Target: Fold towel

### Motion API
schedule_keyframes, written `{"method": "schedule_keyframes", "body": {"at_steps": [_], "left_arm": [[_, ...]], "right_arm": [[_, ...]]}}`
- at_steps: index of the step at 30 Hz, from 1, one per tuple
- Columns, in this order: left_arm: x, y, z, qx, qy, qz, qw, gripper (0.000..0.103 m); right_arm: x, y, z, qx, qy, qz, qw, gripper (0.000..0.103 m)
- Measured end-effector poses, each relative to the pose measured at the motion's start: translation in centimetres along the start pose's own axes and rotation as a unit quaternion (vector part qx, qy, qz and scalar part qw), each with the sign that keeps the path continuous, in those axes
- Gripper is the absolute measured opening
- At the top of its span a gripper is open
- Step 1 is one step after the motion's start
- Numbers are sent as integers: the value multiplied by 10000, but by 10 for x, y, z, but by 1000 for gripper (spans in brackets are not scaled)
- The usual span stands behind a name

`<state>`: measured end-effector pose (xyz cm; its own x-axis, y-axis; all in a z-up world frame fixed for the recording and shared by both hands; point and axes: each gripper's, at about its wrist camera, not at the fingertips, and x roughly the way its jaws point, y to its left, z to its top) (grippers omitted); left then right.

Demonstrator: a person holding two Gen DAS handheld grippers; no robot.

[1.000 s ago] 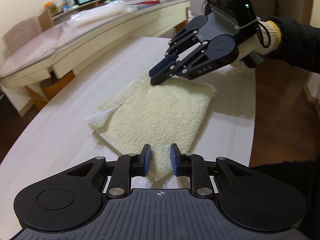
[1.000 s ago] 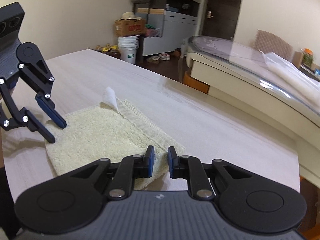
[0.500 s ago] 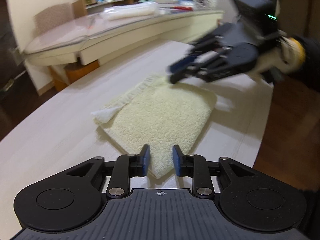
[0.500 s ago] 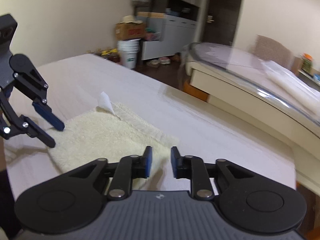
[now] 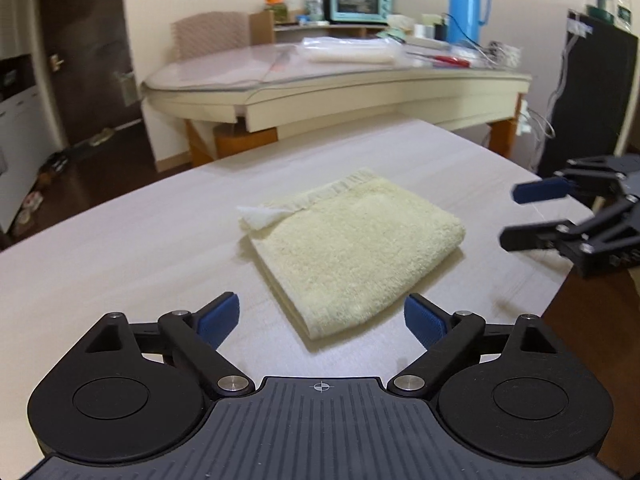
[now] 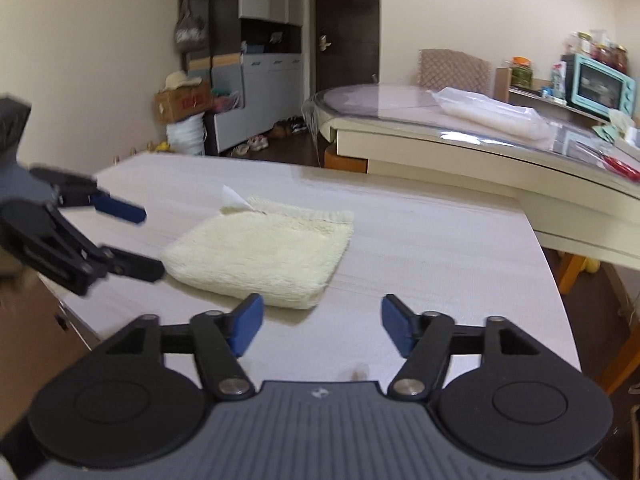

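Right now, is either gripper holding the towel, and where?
Nothing is held. The left gripper and right gripper are open, clear of the folded towel.

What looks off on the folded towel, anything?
Mostly tidy. The towel lies folded on the table, but its white care tag sticks out at the far fringed corner. Both grippers are open and clear of it.

Pale wood-grain table (image 5: 120,264), matte top, rounded far edge. One item lying directly on it: cream terry towel (image 5: 356,248), folded into a thick rectangle, flat on the tabletop. White label (image 5: 258,216) sticks out at the towel's far fringed corner.
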<state>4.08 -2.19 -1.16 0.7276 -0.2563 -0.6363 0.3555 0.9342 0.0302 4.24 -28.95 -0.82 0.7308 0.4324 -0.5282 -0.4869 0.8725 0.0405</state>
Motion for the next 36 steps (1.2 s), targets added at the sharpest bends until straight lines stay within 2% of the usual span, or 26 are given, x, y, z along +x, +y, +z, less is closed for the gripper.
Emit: {"method": "schedule_keyframes", "body": {"at_steps": [2, 6, 9, 21, 36], "left_arm": [[-6, -1, -4, -143, -67, 60, 9999, 103], [-20, 0, -12, -422, -193, 336, 9984, 103], [-27, -1, -14, -486, -205, 561, 9970, 103], [-41, 9, -20, -1235, -325, 819, 9884, 103], [-37, 7, -18, -1283, -346, 891, 9871, 103]], "right_arm": [[-5, 8, -1, 47, 9, -14, 10000, 79], [-14, 21, -2, 111, -41, -29, 9999, 85], [-20, 30, -2, 125, -84, -35, 9999, 85], [-31, 44, 0, 118, -103, -100, 9998, 86], [-30, 41, -3, 217, -102, -177, 9996, 86]]}}
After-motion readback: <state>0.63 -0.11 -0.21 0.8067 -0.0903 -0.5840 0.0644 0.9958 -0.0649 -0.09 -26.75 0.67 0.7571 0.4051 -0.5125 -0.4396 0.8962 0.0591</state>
